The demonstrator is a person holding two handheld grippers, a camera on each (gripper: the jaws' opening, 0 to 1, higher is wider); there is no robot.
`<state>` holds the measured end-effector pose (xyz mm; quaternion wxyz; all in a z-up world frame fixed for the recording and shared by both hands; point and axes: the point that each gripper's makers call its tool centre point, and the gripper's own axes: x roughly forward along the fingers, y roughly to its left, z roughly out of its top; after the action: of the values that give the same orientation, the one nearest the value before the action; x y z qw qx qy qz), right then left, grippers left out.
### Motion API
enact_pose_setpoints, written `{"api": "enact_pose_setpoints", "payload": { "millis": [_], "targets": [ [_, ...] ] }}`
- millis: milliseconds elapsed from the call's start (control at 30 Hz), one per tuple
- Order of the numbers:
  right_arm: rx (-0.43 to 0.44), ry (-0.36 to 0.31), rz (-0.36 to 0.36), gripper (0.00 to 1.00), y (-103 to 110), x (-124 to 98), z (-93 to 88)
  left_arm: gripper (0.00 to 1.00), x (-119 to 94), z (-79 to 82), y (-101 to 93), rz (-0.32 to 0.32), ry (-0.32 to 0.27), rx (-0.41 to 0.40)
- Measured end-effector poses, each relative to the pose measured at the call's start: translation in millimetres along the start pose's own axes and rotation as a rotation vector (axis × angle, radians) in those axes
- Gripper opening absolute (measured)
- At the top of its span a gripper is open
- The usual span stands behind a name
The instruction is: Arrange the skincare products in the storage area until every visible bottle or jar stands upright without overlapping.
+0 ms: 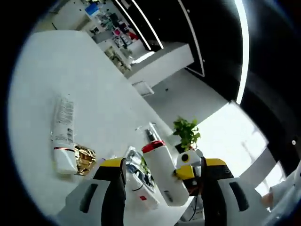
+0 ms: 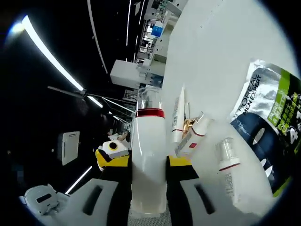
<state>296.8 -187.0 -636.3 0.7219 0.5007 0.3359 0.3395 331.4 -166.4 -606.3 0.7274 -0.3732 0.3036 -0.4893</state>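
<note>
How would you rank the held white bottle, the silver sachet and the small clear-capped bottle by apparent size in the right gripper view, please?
1. White bottle, though it is nearest the camera, inside the right gripper.
2. Silver sachet, partly cut off.
3. Small clear-capped bottle.

Bright, even light from long ceiling strip lamps [image 1: 243, 47], with daylight washing out the floor at far right in the left gripper view. Glare across the white table [image 2: 221, 56]; shadows faint. Strong fisheye bending at the edges, distant shelves soft and smeared.
</note>
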Motion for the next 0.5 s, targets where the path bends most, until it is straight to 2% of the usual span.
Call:
{"api": "enact_pose_setpoints", "payload": {
  "millis": [100, 200, 267, 367, 433, 500],
  "targets": [
    [-0.003, -0.001, 0.011, 0.27, 7.3, 2.1, -9.9, 0.6, 10.0, -1.6, -5.0, -0.027, -0.001, -0.054],
    [-0.012, 0.003, 0.019, 0.27, 13.2, 3.7, -17.8, 0.6, 15.0, -3.8, -4.4, -0.023, 0.0, -0.054],
    [-0.016, 0.005, 0.032, 0.27, 17.5, 4.2, -20.5, 0.59, 19.6, -10.7, -4.3, -0.024, 0.026, -0.054],
    [-0.025, 0.003, 0.049, 0.27, 22.7, 3.4, -19.7, 0.54, 22.0, -14.6, -3.9, -0.026, 0.04, -0.067],
    [-0.029, -0.002, 0.063, 0.27, 26.5, 2.2, -20.1, 0.46, 21.9, -11.4, -0.7, -0.006, 0.019, -0.05],
    [-0.033, -0.004, 0.075, 0.27, 30.3, 1.0, -21.7, 0.45, 22.2, -9.8, -3.1, -0.017, 0.011, -0.06]
  ]
}}
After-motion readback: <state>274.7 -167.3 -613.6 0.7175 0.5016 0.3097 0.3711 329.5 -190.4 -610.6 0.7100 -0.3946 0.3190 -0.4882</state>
